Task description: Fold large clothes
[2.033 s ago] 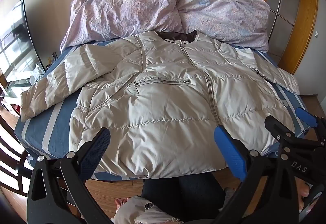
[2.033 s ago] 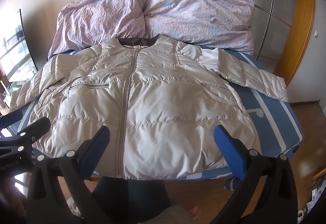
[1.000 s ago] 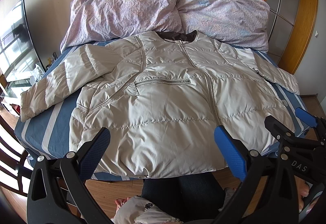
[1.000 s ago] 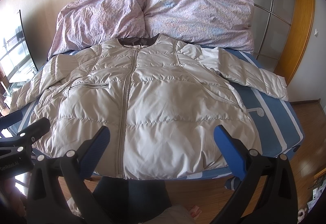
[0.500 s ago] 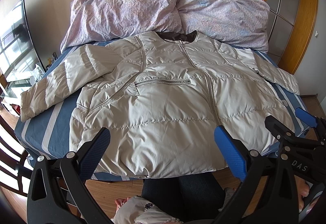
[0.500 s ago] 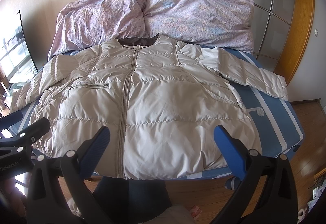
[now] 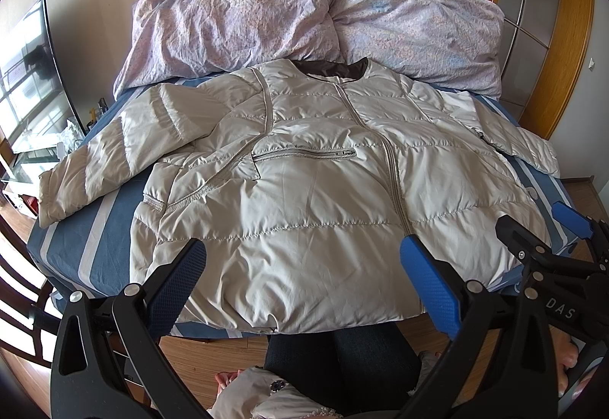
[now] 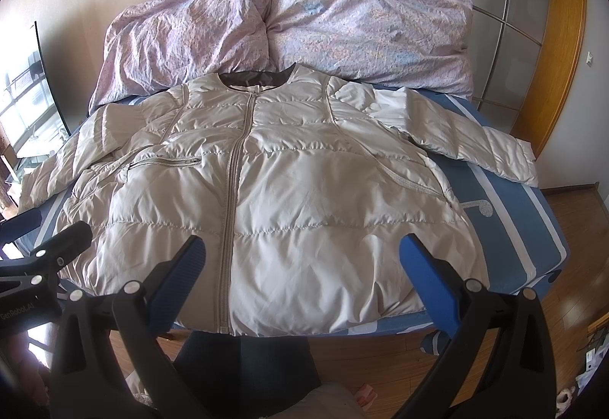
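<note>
Between my left gripper's (image 7: 300, 270) spread blue pads (image 7: 428, 285) sits the near hem of the jacket (image 7: 323, 190), nothing pinched. Right gripper (image 8: 300, 270) same story: jaws wide apart, holding nothing, hovering short of the hem just right of the zipper (image 8: 232, 213). From the left camera I see the right tool off to my right, level with mine.

Change over the last two seconds: none. Both views match frame for frame, neither tool has budged, jacket hasn't shifted. So I read this as the start pose, folding not begun.

Further out: jacket lies face up and zipped on the blue striped bed (image 8: 533, 228), collar away from me against the lilac duvet (image 8: 342, 19) heaped at the wall. Both sleeves are spread outward, left sleeve (image 7: 102, 160) angled toward the near-left edge, right sleeve (image 8: 475, 141) toward the far right.

My guess for the first move: take a sleeve and bring it across the chest. Puffy, slick fabric, so a shallow pinch may slip.
</note>
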